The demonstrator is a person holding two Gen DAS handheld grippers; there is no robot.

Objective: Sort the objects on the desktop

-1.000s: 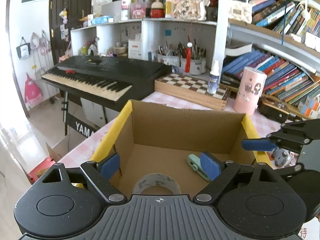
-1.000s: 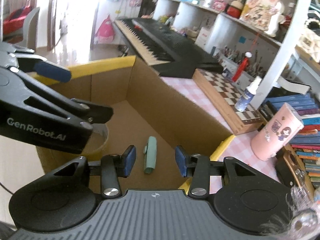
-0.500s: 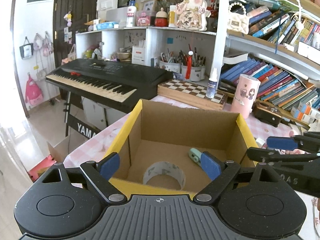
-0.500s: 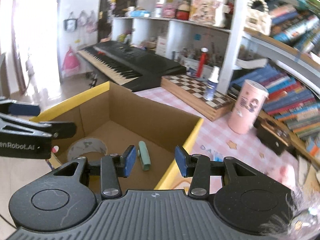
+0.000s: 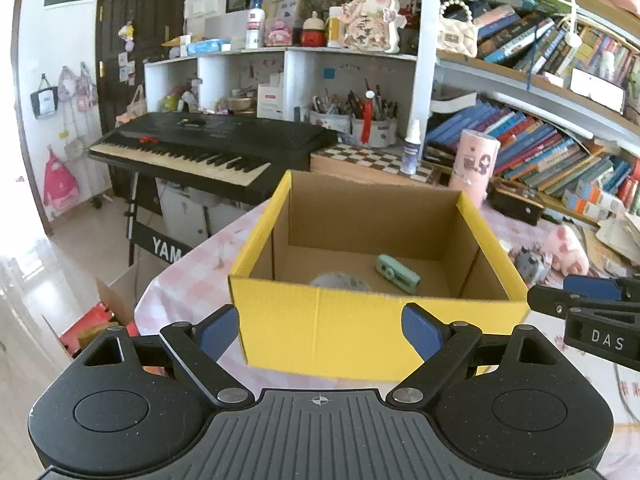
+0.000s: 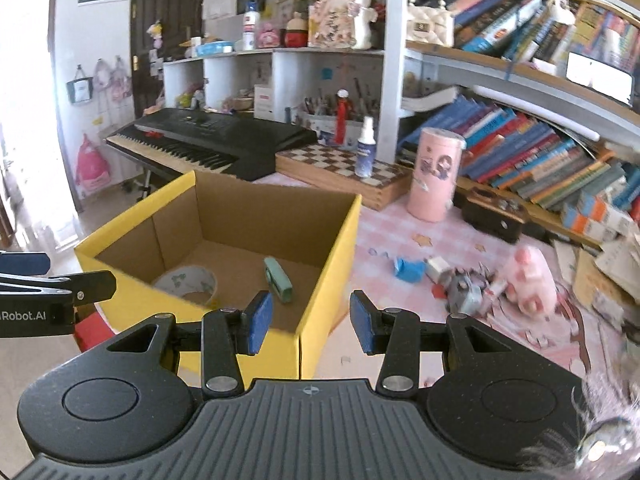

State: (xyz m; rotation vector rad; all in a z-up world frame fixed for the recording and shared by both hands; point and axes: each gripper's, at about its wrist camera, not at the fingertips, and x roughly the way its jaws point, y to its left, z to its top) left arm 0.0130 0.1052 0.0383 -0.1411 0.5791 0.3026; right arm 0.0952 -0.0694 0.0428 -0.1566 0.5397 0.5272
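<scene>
Keyboard [image 5: 208, 148]: far left, black, on its stand beyond the table's edge.
Left gripper [image 5: 318, 330]: hanging just short of the box's near yellow wall, jaws spread wide, nothing between the blue pads, and nothing touched.
Yellow box [image 5: 360, 332]: open-topped cardboard, sitting on the pink checked tablecloth [image 6: 404, 240], right in front of both grippers.
Tape roll [image 6: 188, 282]: lying flat on the box floor, near the front-left corner; from the left view only its top edge peeks over the wall.
Green stapler-like piece [image 6: 277, 279]: also on the box floor, right of the tape and apart from it, lying at a slant.
Right gripper [image 6: 310, 322]: poised over the box's near right corner, jaws partly apart, empty, pads clear of the cardboard.
Chessboard [image 6: 340, 168]: behind the box, with a spray bottle [image 6: 365, 148] standing on it.
Pink canister [image 6: 436, 174]: upright, right of the chessboard.
Blue item [image 6: 408, 270]: loose on the cloth, just right of the box.
Little clutter heap [image 6: 466, 286]: a grey piece and small bits, too blurred to name.
Pink plush pig [image 6: 528, 278]: touching that heap, far right.
Books [image 6: 532, 160]: leaning rows on the shelves behind.
</scene>
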